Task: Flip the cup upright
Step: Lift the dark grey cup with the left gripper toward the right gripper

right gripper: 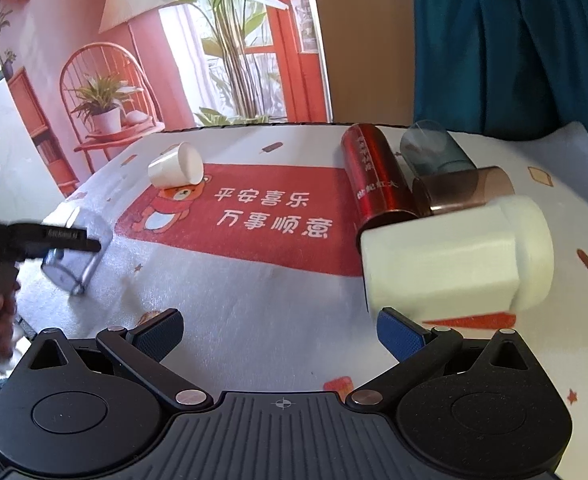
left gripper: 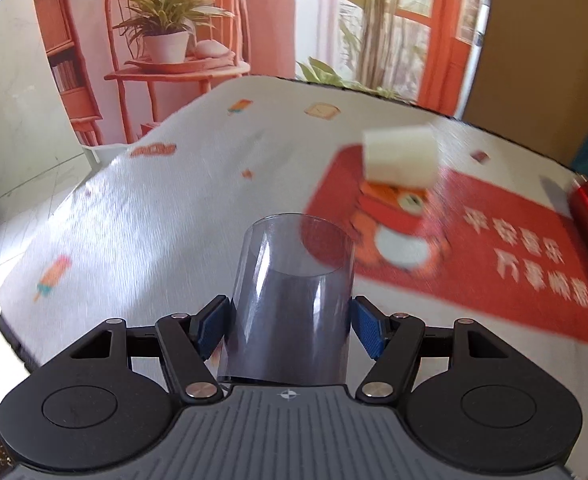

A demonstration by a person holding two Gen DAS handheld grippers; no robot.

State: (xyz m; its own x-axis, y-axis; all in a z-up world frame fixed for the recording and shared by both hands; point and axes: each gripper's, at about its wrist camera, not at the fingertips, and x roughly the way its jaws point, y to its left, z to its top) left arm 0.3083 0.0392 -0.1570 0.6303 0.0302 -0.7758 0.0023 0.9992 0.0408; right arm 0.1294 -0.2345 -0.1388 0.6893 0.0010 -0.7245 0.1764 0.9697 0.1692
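My left gripper [left gripper: 289, 324] is shut on a clear grey-tinted plastic cup [left gripper: 289, 300], its blue pads [left gripper: 368, 330] pressing both sides. The cup points away from the camera, open end far. In the right wrist view the same cup [right gripper: 79, 258] hangs tilted above the table's left edge, held by the left gripper [right gripper: 73, 240]. My right gripper [right gripper: 279, 334] is open and empty, low over the white tablecloth [right gripper: 253, 300]. A small white cup [right gripper: 175, 170] lies on its side at the red mat's far corner; it also shows in the left wrist view [left gripper: 400, 156].
A red mat [right gripper: 261, 216] with a bear and Chinese characters covers the table's middle. On the right lie a large white cup [right gripper: 454, 252], a red metal cylinder [right gripper: 378, 178], a brown cup [right gripper: 462, 190] and a blue-grey cup [right gripper: 434, 152]. A printed backdrop [right gripper: 133, 60] stands behind.
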